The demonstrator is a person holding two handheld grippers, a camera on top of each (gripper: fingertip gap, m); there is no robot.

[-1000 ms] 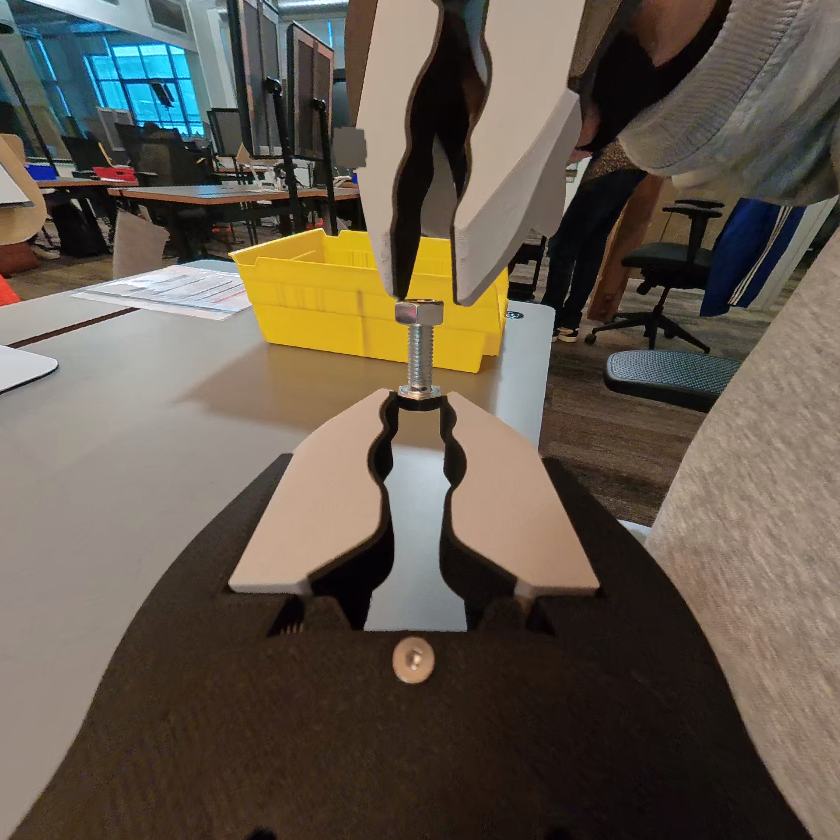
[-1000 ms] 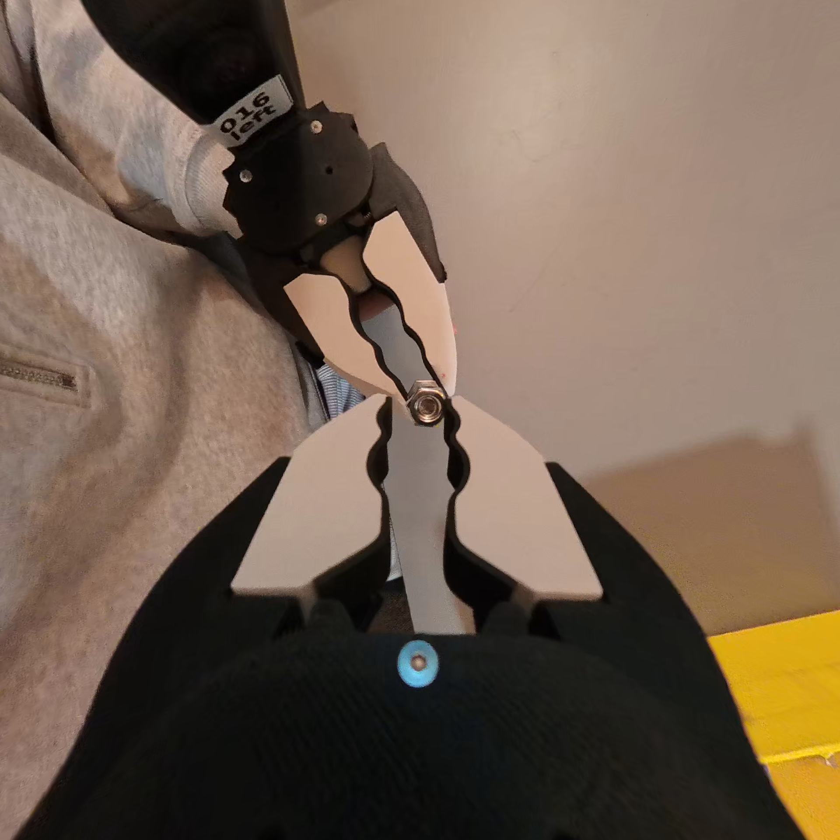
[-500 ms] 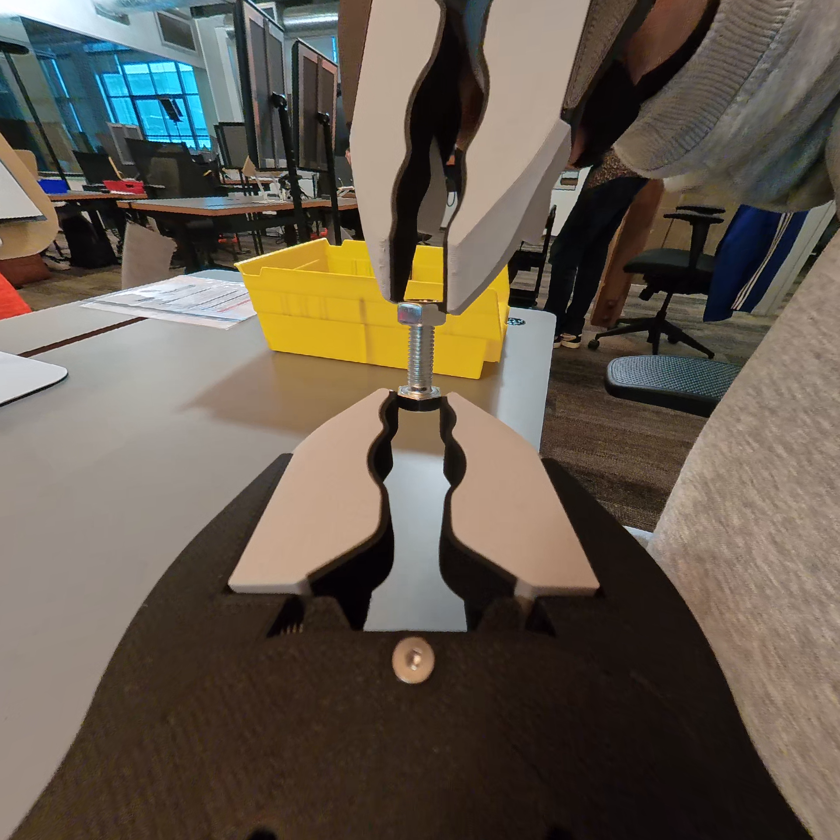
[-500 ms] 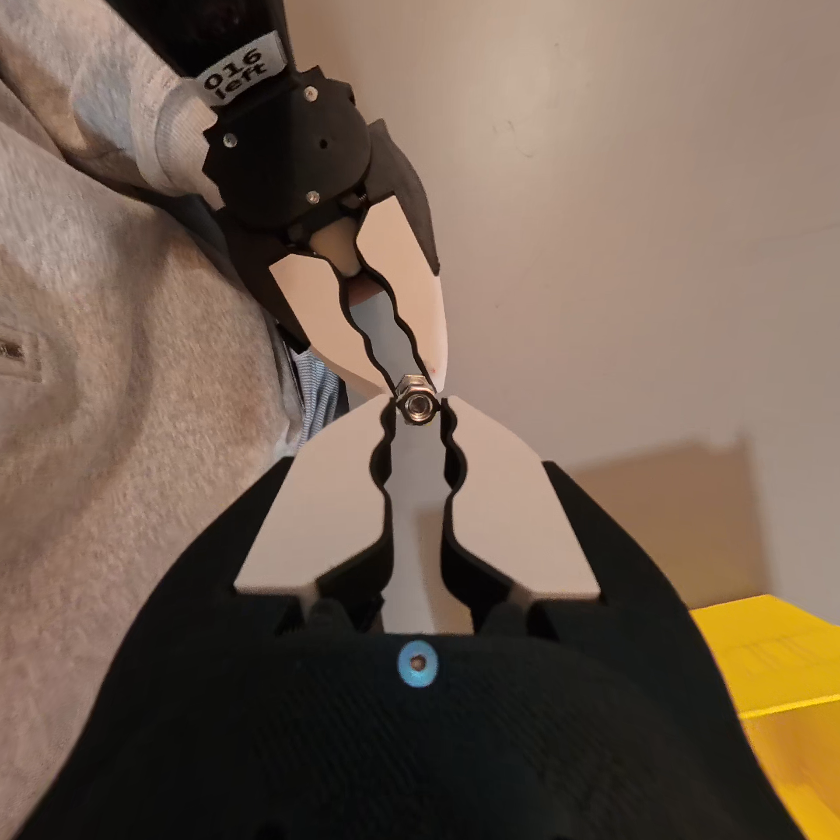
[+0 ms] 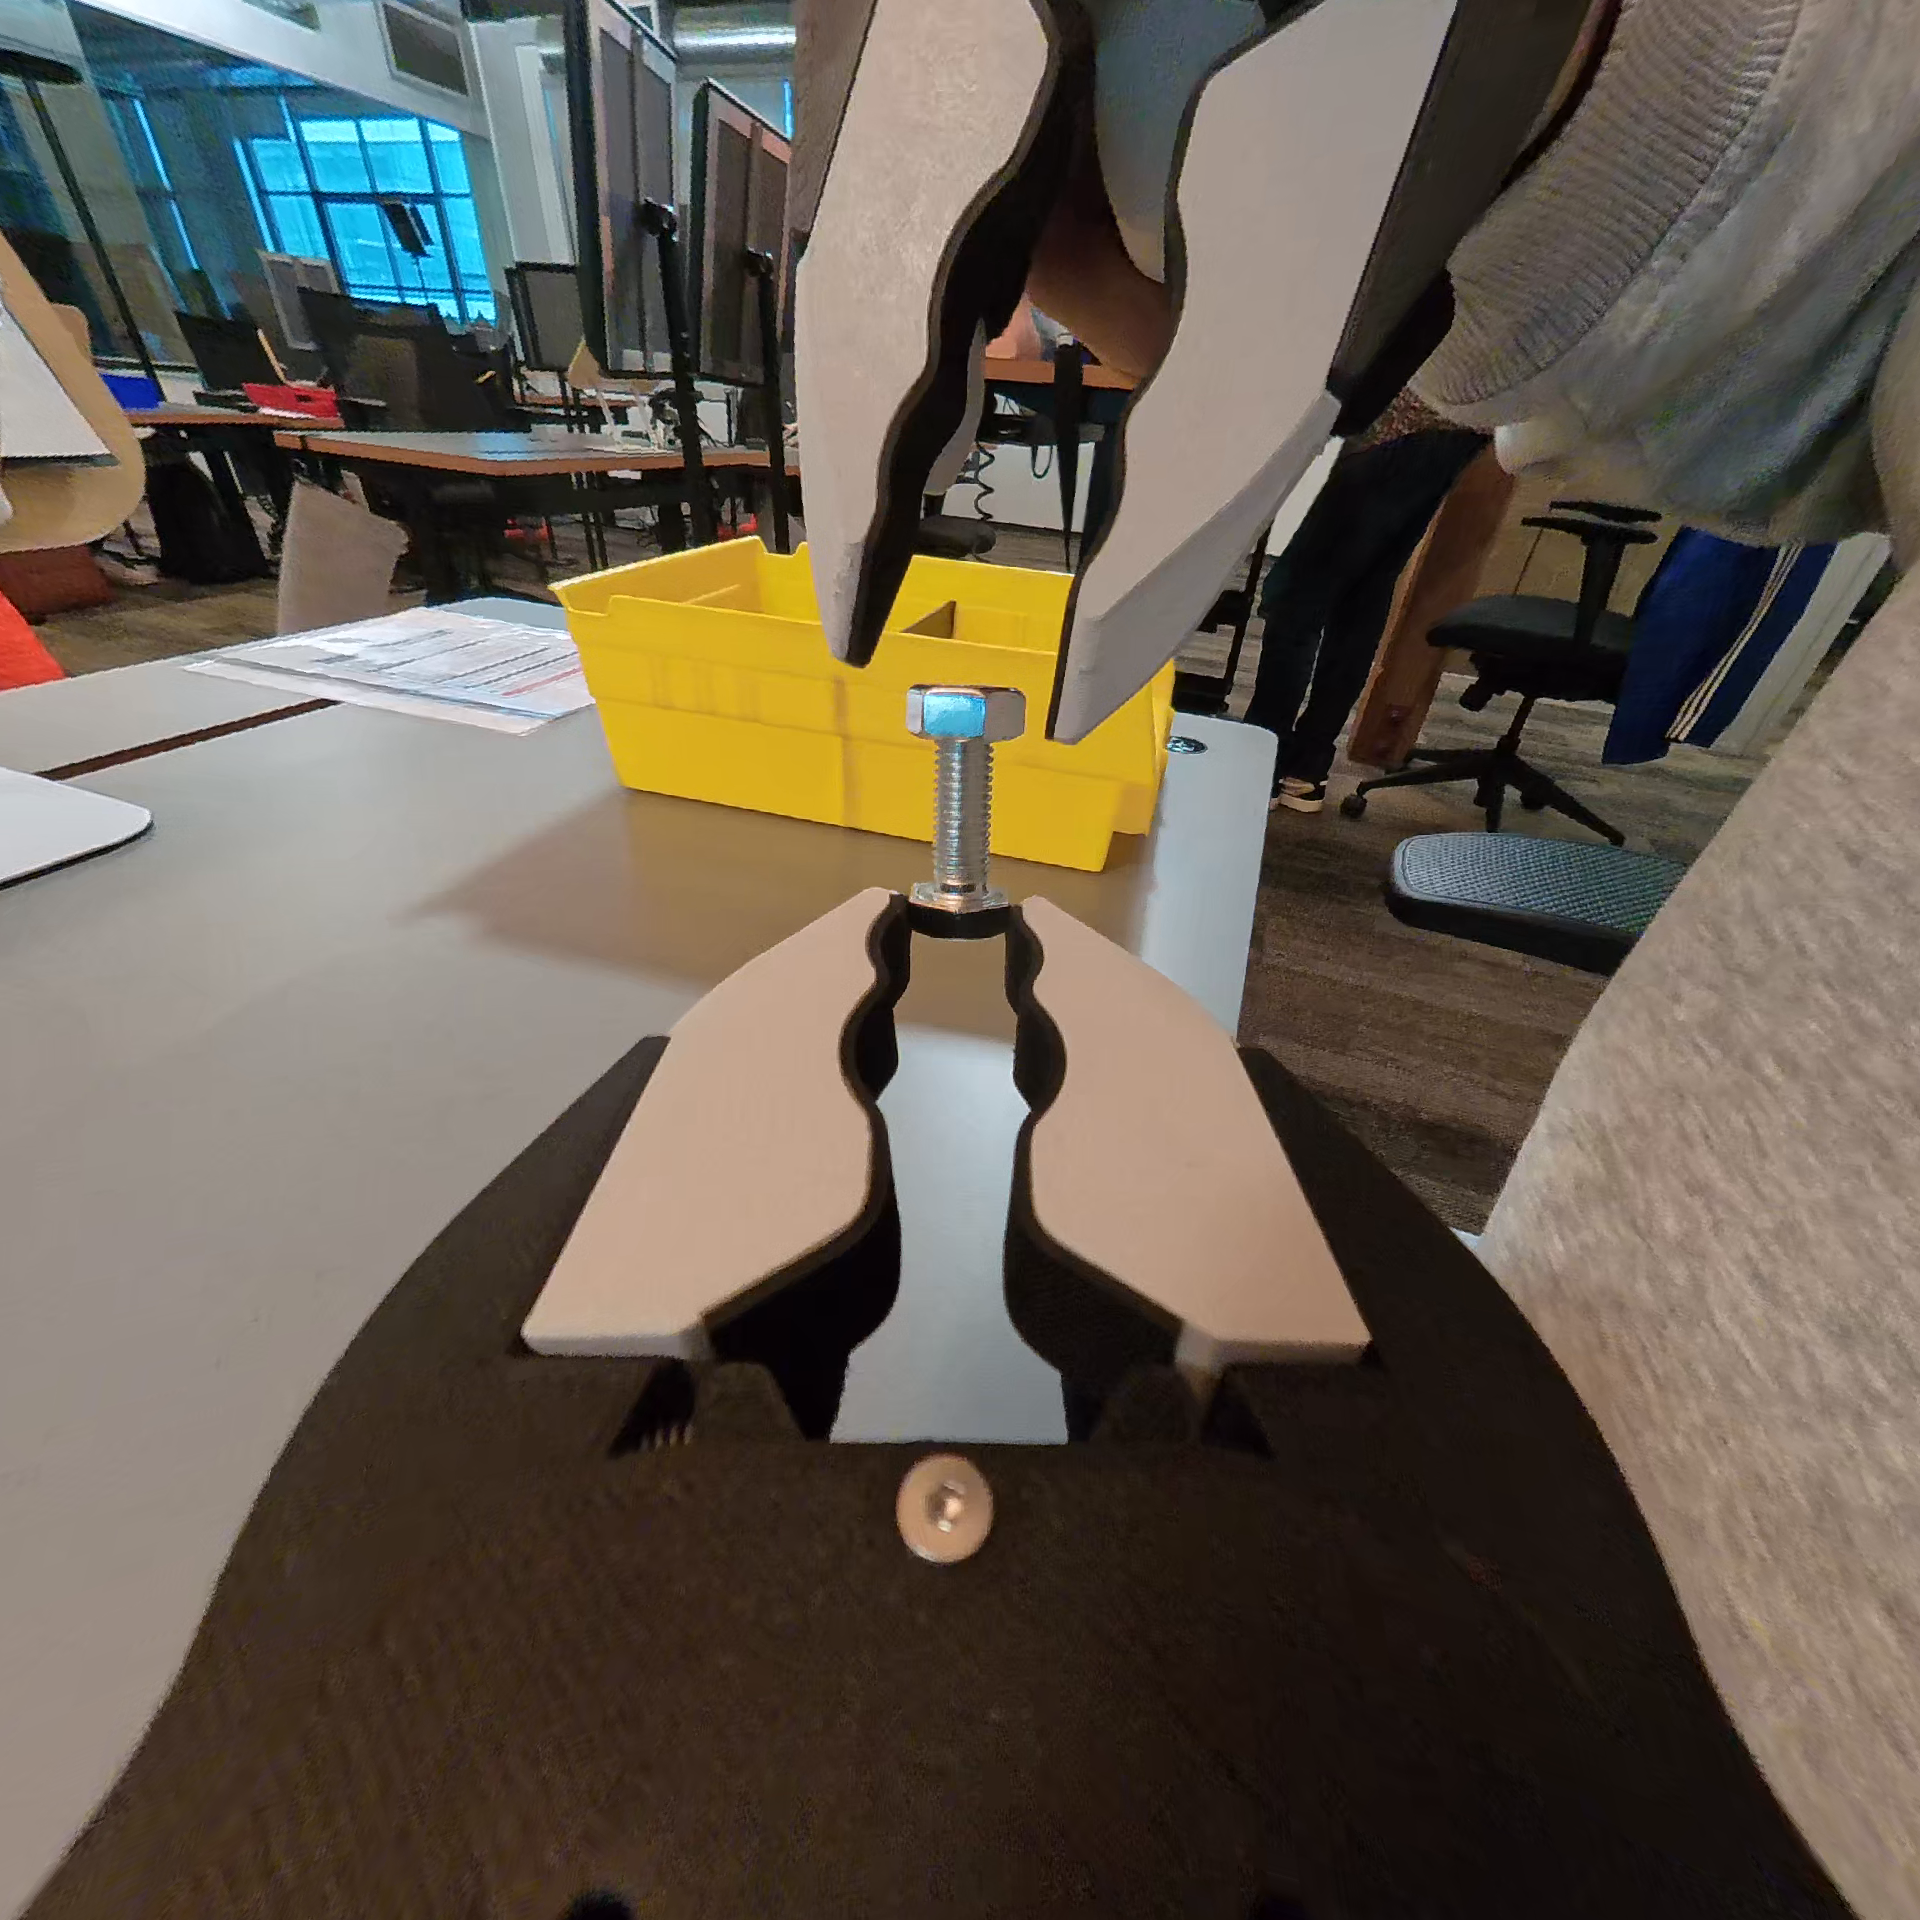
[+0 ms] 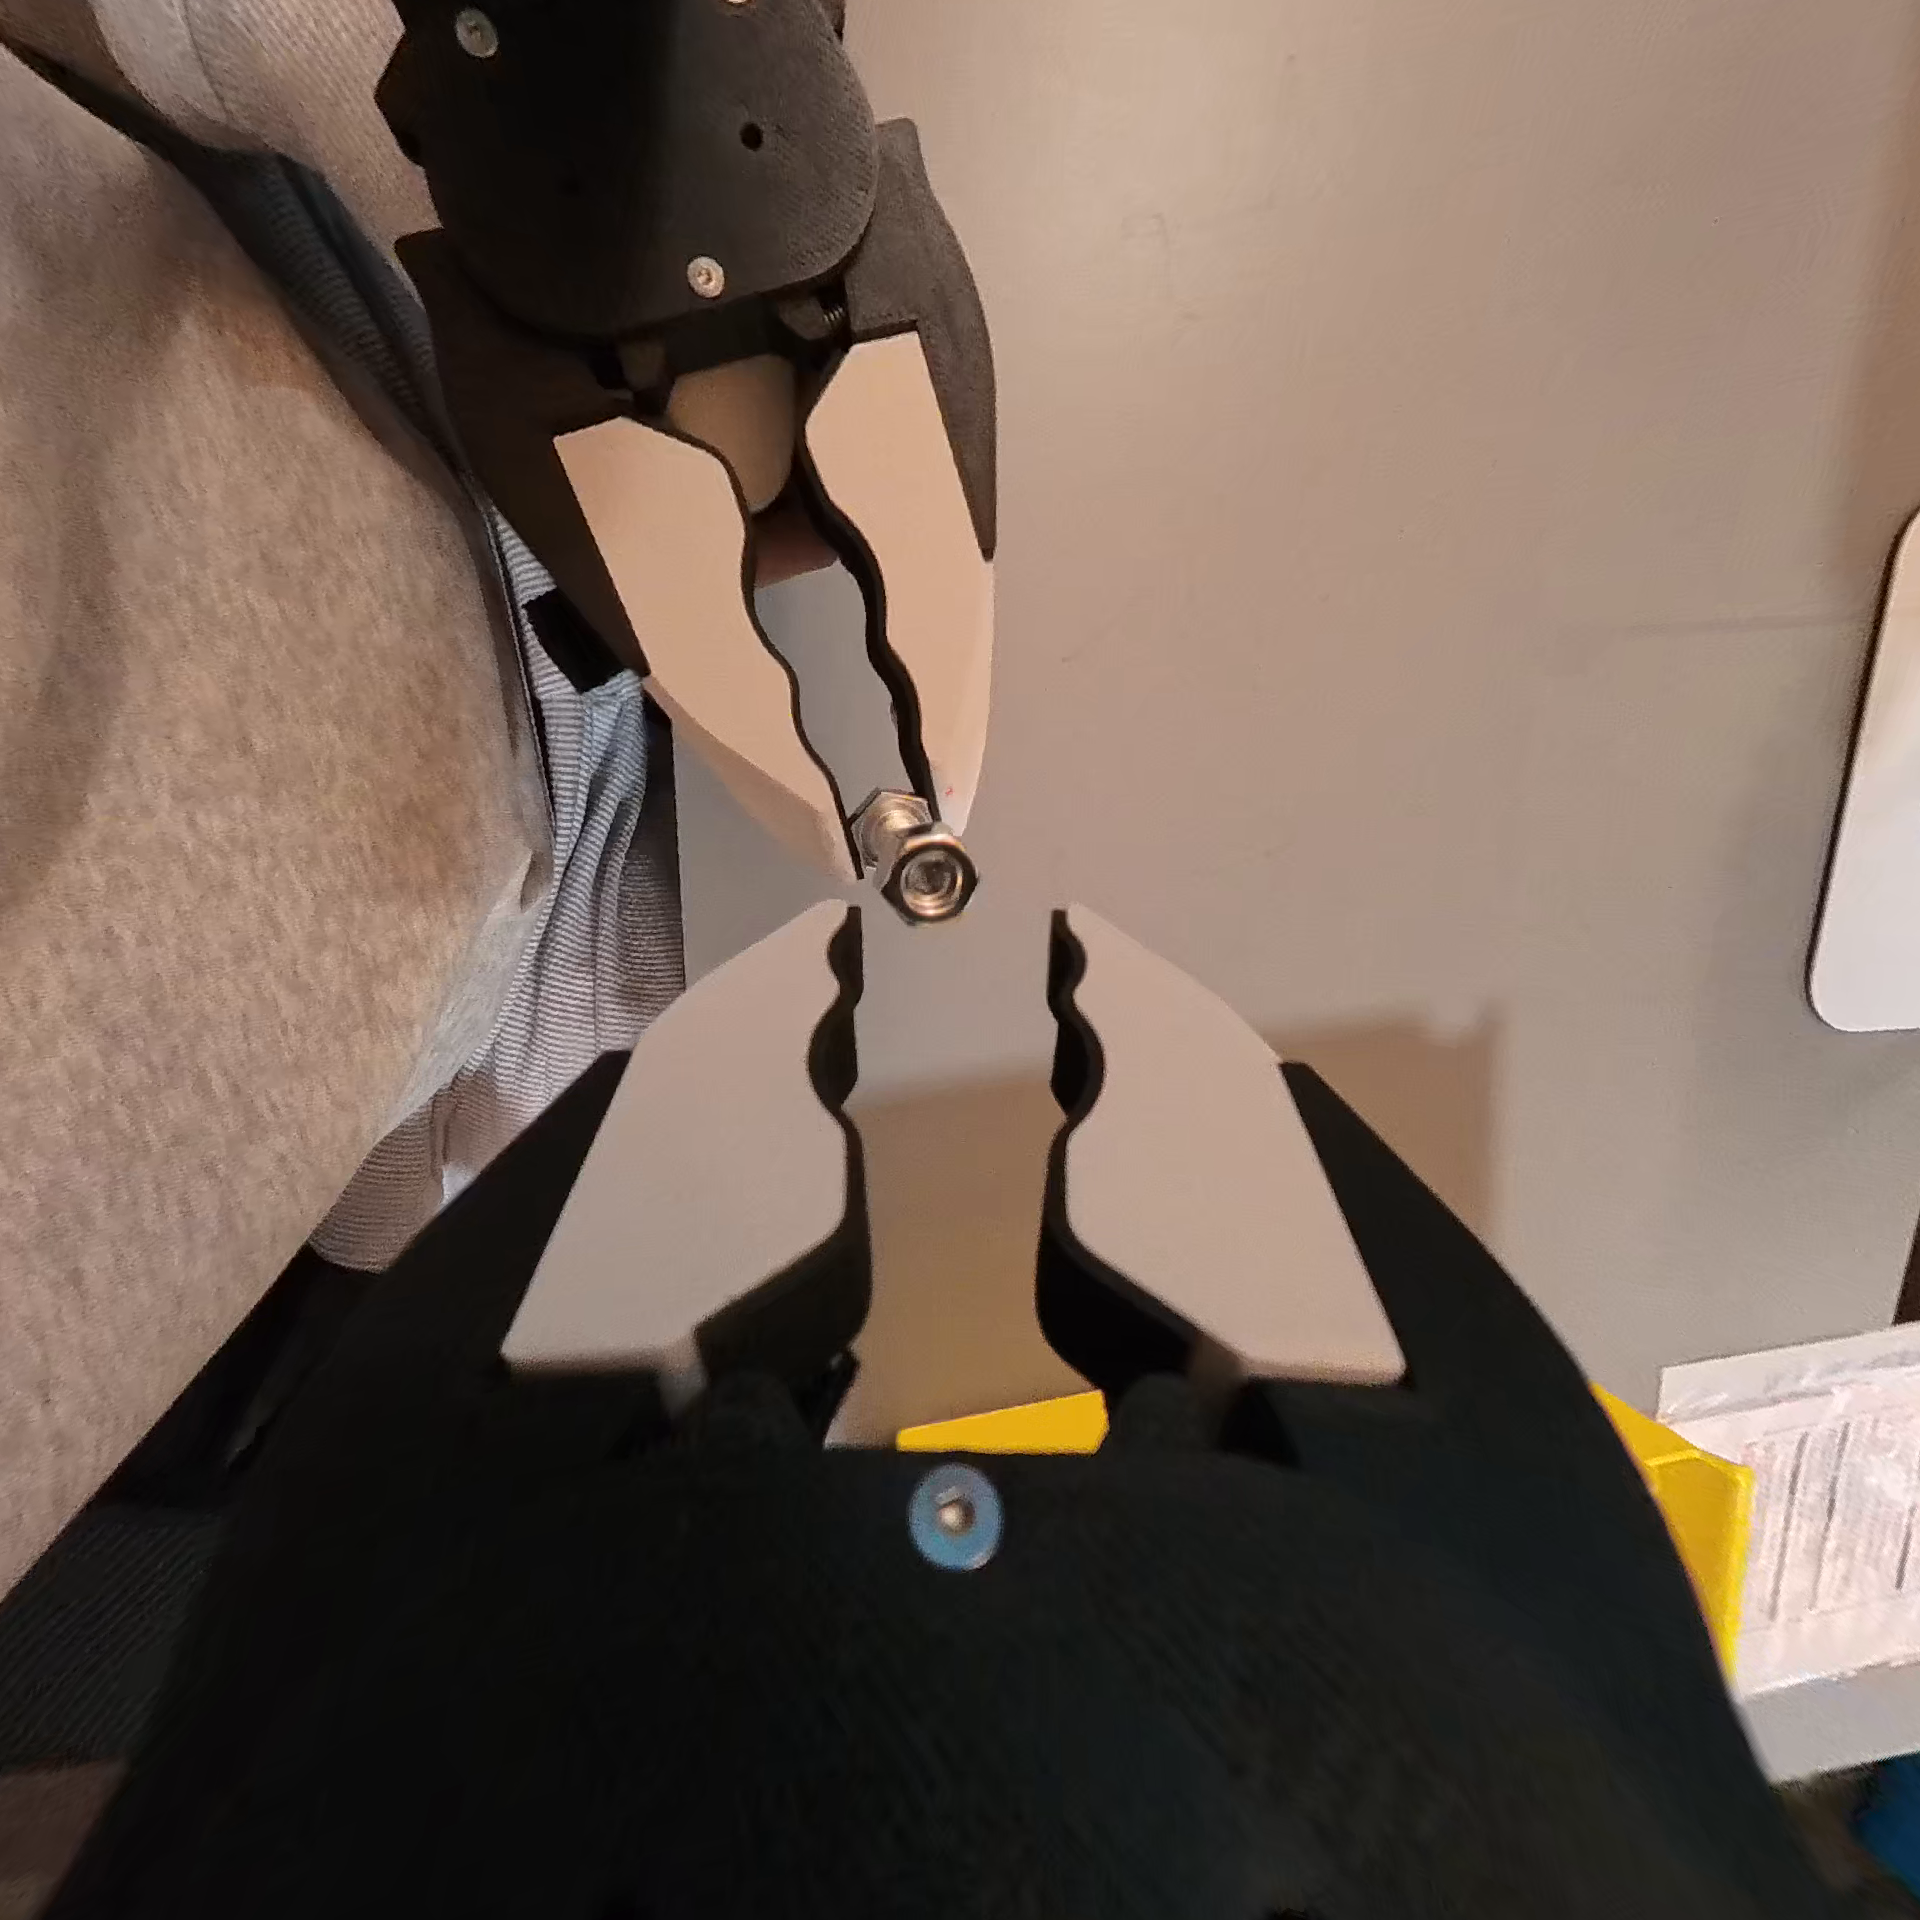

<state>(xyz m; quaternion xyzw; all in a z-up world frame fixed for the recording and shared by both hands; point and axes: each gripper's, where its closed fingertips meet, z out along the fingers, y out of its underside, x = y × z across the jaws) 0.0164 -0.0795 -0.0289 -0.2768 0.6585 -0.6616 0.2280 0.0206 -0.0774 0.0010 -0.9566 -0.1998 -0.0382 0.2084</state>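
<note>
A silver bolt [image 5: 962, 810] stands upright above the grey table [image 5: 312, 987]. My left gripper [image 5: 954, 920] is shut on its lower end. A hex nut [image 5: 964, 712] sits on its top end. My right gripper [image 5: 966, 681] comes down from above, open, with its tips on either side of the nut and just clear of it. In the right wrist view the right gripper [image 6: 951, 914] is open and empty. The nut [image 6: 930, 883] lies just beyond its tips, with the left gripper [image 6: 896, 831] behind it.
A yellow bin [image 5: 727, 665] stands behind the bolt near the table's right edge and shows in the right wrist view [image 6: 1683, 1507]. Sleeved papers [image 5: 416, 655] and a white board [image 5: 52, 821] lie to the left. Office chairs [image 5: 1538, 623] stand off the table to the right. My two grippers' fingertips are within a few centimetres of each other.
My right gripper has opened, let go of the nut on top of the bolt and drawn back slightly. My left gripper still holds the bolt in the same place.
</note>
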